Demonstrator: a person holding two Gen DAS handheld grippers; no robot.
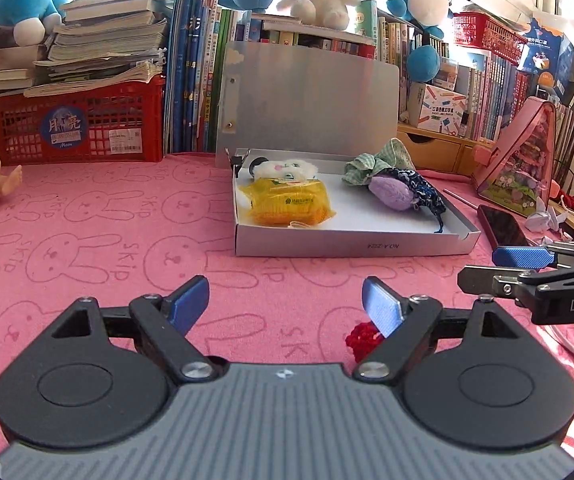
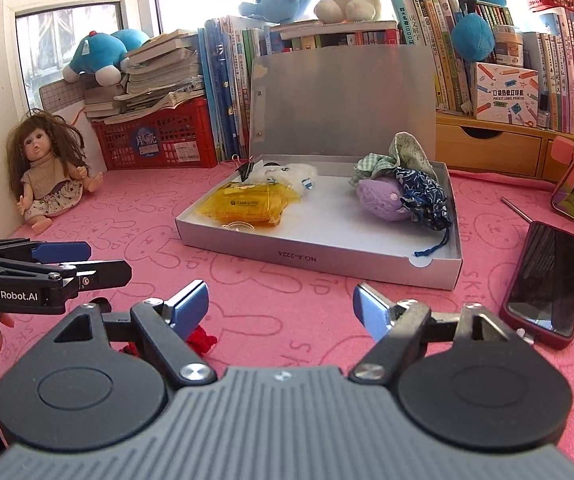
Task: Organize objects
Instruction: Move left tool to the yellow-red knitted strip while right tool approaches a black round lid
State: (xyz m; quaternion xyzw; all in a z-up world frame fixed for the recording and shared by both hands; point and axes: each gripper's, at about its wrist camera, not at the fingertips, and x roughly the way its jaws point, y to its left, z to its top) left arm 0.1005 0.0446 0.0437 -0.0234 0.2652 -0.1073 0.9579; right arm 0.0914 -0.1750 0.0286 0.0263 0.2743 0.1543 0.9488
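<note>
Centrally on the pink rabbit-print table cloth (image 1: 87,216) sits a shallow silver cardboard box (image 1: 351,246), its lid standing upright behind it. Inside, at its left, lie a crinkly yellow packet (image 1: 287,202) and a fluffy white plush (image 1: 287,168); at its right, a fuzzy purple plush (image 1: 391,194) among soft patterned cloth pouches (image 2: 423,194). Right of the box lies a glossy dark phone (image 2: 543,284). A knobbly red yarn piece (image 1: 361,340) rests on the cloth in front of the box. Both the left claw (image 1: 285,306) and right claw (image 2: 281,306) hover spread wide, gripping nothing.
</note>
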